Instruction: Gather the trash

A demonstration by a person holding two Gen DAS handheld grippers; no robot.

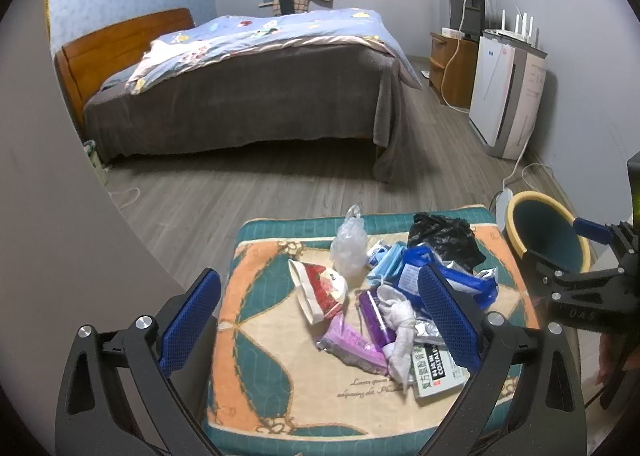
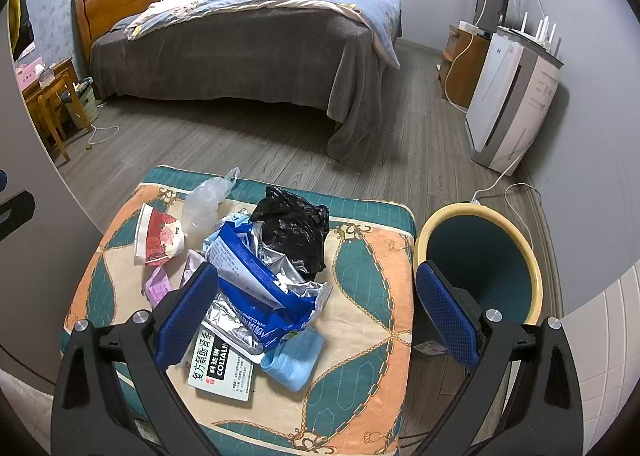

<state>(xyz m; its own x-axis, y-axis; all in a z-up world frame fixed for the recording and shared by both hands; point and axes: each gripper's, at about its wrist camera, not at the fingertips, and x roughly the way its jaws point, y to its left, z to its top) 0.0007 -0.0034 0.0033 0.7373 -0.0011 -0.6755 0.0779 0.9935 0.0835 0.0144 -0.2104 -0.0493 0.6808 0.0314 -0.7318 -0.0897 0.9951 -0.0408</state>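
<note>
Both of your tongs are released, jaws wide, nothing between them. Left tongs (image 1: 320,320) hover over the near-left of the heap; right tongs (image 2: 316,312) hover over its near-right, with the bin just beyond the right finger.

The trash lies heaped on the quilted tabletop (image 2: 360,376), none of it in the bin (image 2: 480,256) yet. The bin stands on the floor just beside the tabletop's right edge, mouth open and, as far as shows, empty.

Heap, far to near in the right view: clear bag (image 2: 204,199), black bag (image 2: 296,228), red-printed paper cup (image 2: 160,232) on its side at left, blue wipes pack (image 2: 256,276), pill box (image 2: 222,368), blue mask (image 2: 292,360). Purple wrappers (image 1: 352,344) and a white tissue wad (image 1: 396,320) sit on the left side.

Key relation: the mask and pill box lie straight ahead of the right tongs, between the fingers and below them. The right tongs are also the nearer to the bin. Judgement: task at its start; the right side looks best placed for the first pick. Loose foil may slip.
</note>
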